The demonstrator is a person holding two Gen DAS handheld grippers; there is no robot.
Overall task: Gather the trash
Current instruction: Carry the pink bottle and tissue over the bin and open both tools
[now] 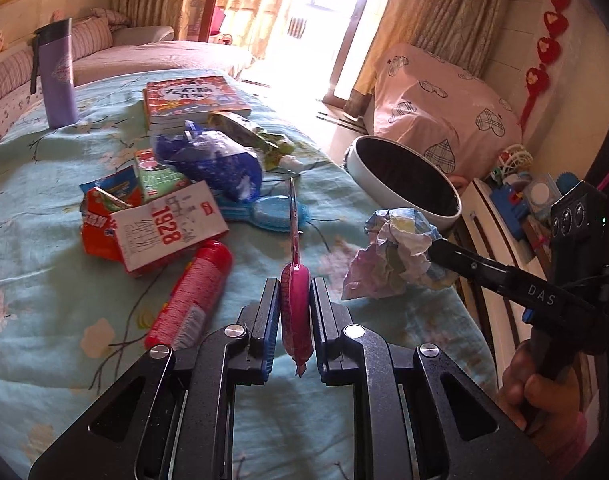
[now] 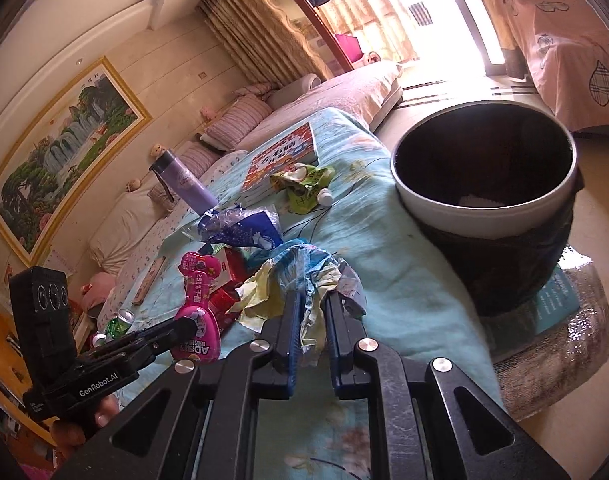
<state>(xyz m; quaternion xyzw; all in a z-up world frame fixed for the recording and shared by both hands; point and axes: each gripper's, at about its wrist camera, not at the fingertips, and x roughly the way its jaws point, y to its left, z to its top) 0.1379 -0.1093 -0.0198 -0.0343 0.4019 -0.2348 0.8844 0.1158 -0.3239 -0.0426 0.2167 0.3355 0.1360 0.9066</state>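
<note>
My left gripper is shut on a flat pink drink pouch, held edge-on above the bed; the pouch also shows in the right wrist view. My right gripper is shut on a crumpled wad of paper and plastic wrapper, also seen in the left wrist view. A white trash bin with a dark inside stands just off the bed's right edge, close beyond the wad; it shows in the left wrist view too.
On the light blue bedspread lie a red cylinder can, a red and white carton, a blue plastic bag, a green pouch, books and a purple flask. A sofa stands behind.
</note>
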